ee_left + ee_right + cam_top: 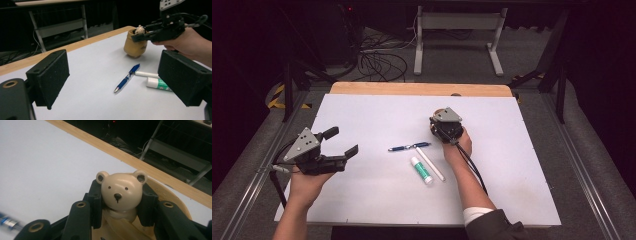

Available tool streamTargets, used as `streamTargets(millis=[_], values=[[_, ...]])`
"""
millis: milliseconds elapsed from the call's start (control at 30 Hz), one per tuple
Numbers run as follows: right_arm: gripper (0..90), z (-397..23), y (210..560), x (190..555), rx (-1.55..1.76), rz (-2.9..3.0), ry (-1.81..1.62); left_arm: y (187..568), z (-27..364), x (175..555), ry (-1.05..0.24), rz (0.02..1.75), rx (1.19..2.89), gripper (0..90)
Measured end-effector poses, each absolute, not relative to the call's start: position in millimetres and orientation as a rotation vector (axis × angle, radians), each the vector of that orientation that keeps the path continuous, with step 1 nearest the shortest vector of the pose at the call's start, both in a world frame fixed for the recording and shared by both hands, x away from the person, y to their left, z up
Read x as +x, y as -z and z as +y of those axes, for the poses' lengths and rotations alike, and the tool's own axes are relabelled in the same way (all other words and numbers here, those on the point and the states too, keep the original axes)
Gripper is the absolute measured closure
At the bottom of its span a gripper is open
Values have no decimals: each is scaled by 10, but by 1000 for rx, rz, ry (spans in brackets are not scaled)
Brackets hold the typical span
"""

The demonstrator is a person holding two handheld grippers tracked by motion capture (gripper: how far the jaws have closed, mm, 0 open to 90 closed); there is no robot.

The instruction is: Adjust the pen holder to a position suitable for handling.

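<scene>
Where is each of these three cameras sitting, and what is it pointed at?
High view: above the person's side, looking forward and down on the white table; forearms, left gripper and right gripper show.
Left gripper view: rides the left gripper, looking between its open jaws at the blue ballpoint pen.
Right gripper view: rides the right gripper, clamped on the cream bear-head figure.
Shared: the high view and the left gripper view both show the pen and the right gripper.

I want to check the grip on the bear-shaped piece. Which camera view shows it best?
The right gripper view: the bear head is close and sharp, clamped between the right gripper's fingers. In the left gripper view it is a small pale shape atop the tan pot. In the high view the gripper covers it.
</scene>
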State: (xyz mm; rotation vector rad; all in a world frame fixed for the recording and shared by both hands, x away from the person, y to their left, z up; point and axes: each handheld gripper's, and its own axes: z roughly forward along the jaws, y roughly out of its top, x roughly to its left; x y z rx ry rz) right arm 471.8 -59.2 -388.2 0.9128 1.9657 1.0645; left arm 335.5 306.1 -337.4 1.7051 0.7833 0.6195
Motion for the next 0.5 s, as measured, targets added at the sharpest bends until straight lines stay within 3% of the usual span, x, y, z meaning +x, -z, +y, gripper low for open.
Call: streamTargets(millis=[500], values=[[631, -787, 3913, 4287, 911, 2011, -1022, 3380, 3025, 3352, -614, 779, 1712, 107]])
